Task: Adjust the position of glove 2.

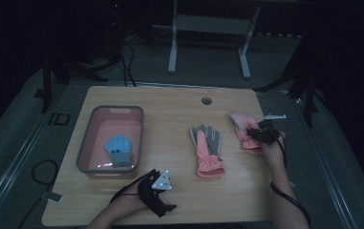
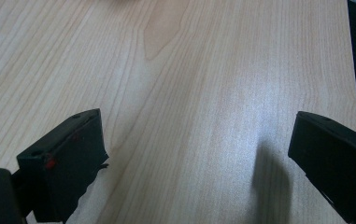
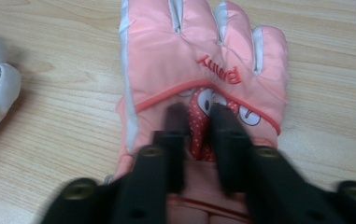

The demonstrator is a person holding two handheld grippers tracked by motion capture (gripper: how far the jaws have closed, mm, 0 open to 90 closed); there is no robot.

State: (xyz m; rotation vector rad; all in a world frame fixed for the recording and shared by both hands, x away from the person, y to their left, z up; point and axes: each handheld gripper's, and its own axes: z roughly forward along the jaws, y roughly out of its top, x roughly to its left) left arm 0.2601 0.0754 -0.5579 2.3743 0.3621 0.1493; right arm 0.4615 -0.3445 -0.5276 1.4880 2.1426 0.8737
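The right gripper (image 3: 198,122) pinches a fold of the pink padded fabric glove (image 3: 199,65) lying flat at the wooden table's (image 1: 170,102) right (its mate lies centre-table).

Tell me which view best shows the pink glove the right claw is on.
The right gripper view: the pink glove lies close up, back side up, red lettering legible, the right claw pinching its fabric. The high view shows the glove small and dim, partly covered by that claw. The left gripper view shows bare table.

Dim room, grey carpet floor (image 1: 208,62), white metal frame legs (image 1: 172,52) beyond tabletop's far edge, black cables (image 1: 127,67) at far left.
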